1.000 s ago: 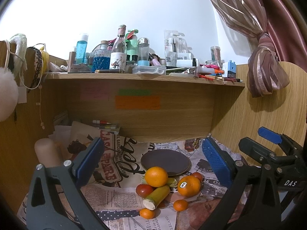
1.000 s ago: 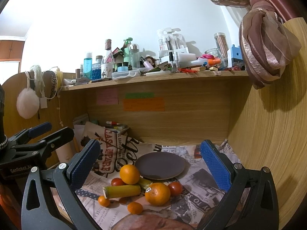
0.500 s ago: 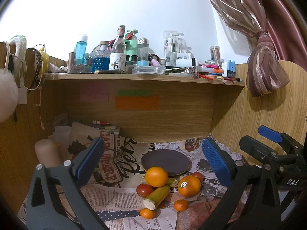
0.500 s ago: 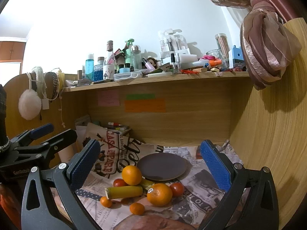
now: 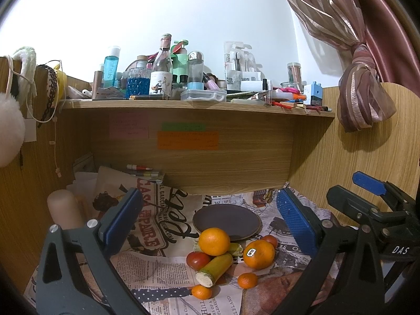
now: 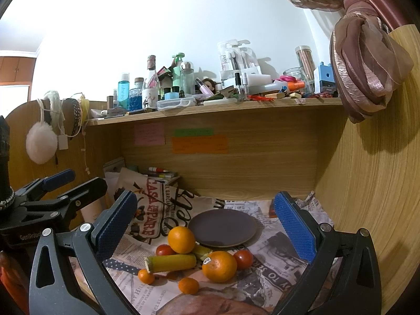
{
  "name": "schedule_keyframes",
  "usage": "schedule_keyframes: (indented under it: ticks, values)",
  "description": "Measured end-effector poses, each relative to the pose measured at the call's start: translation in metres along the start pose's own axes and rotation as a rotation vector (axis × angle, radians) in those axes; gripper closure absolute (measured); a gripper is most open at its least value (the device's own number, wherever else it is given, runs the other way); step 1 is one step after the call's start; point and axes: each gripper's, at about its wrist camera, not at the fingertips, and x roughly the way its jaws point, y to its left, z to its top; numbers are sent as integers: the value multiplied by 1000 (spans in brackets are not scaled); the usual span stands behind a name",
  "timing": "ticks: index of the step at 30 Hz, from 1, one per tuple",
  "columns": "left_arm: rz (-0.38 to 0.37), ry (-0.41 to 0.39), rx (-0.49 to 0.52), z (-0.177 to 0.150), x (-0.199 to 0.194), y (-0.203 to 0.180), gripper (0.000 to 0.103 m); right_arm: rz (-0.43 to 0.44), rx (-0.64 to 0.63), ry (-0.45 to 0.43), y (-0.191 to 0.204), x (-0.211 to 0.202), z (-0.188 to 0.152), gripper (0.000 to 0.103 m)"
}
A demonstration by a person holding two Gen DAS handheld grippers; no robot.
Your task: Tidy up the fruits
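Observation:
A dark round plate (image 5: 227,221) (image 6: 223,227) lies empty on newspaper. In front of it is a pile of fruit: a large orange (image 5: 214,241) (image 6: 181,239), a stickered orange (image 5: 258,253) (image 6: 219,266), two tomatoes (image 5: 198,260) (image 6: 243,259), a yellow-green stalk (image 5: 215,269) (image 6: 170,262) and two small mandarins (image 5: 247,280) (image 6: 188,285). My left gripper (image 5: 207,220) is open and empty above and short of the pile. My right gripper (image 6: 207,225) is open and empty too. Each gripper shows at the edge of the other's view.
A cluttered wooden shelf (image 5: 197,105) overhangs the back of the desk. Wooden side panels (image 6: 372,197) close in left and right. A cream cylinder (image 5: 64,211) and papers stand at the back left. A tied curtain (image 5: 362,97) hangs right.
Both views have shifted slightly; the right gripper has eased a little closer to the fruit. Nothing was taken hold of or moved.

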Motion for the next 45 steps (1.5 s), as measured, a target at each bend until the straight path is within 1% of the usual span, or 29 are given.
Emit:
schedule_keyframes:
  ticks: [3,10,14,18,20,21,22,26,28,32,38,45]
  values:
    - [-3,2,-1,0,1,0,0,-23,-11,-10,5,0,-1,0]
    - [-11,12,7,-3,5,1,0,-20,-16,-2,8,6,-3,0]
    - [-14,28,11,-6,12,2,0,-18,-1,14,2,14,-5,0]
    - [-26,64,5,-12,25,4,1,-21,19,48,-7,25,-12,0]
    - [-37,90,9,-17,35,5,7,-25,30,74,-12,33,-17,2]
    - [-41,104,10,-18,40,6,13,-27,34,85,-14,37,-20,4]
    - [-46,124,12,-21,45,6,16,-28,38,101,-16,41,-23,8]
    - [-62,211,14,-37,72,11,20,-16,63,190,-27,63,-38,23]
    - [-69,248,18,-44,83,13,22,0,88,248,-34,76,-48,28]
    - [-86,337,33,-60,111,16,23,25,120,346,-43,96,-68,38]
    - [-119,441,38,-78,145,19,23,49,131,467,-44,120,-90,39]
    - [-161,531,87,-92,184,15,23,47,129,554,-39,139,-105,39]
